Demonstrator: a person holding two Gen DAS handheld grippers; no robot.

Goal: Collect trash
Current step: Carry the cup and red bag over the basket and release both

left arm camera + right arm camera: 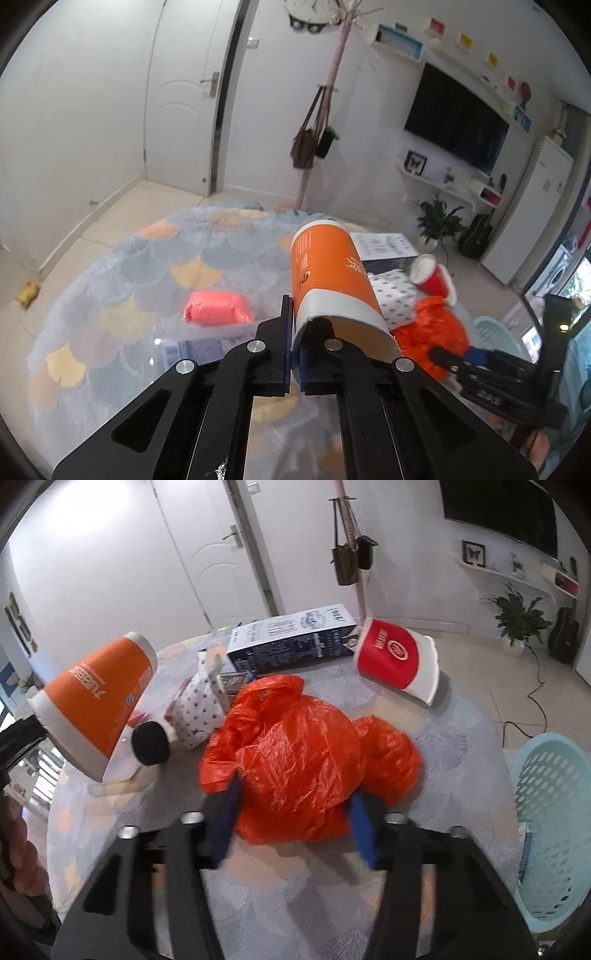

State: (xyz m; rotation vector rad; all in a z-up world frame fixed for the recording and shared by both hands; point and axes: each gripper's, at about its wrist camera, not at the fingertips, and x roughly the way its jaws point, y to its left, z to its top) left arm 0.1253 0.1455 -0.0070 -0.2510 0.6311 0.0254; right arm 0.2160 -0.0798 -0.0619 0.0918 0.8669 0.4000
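My left gripper (295, 350) is shut on the rim of an orange paper cup (332, 277) and holds it tilted above the round table; the cup also shows at the left of the right wrist view (99, 698). My right gripper (295, 823) has its fingers on both sides of a crumpled orange plastic bag (299, 753) lying on the table; the jaws stand wide around it, and the bag also shows in the left wrist view (432, 328). A red paper cup (395, 661) lies on its side behind the bag.
A blue-and-white carton (295, 638), a white dotted box (199, 709) and a pink packet (218, 306) lie on the table. A light blue laundry basket (554, 819) stands on the floor at the right. A coat stand (332, 92) is behind the table.
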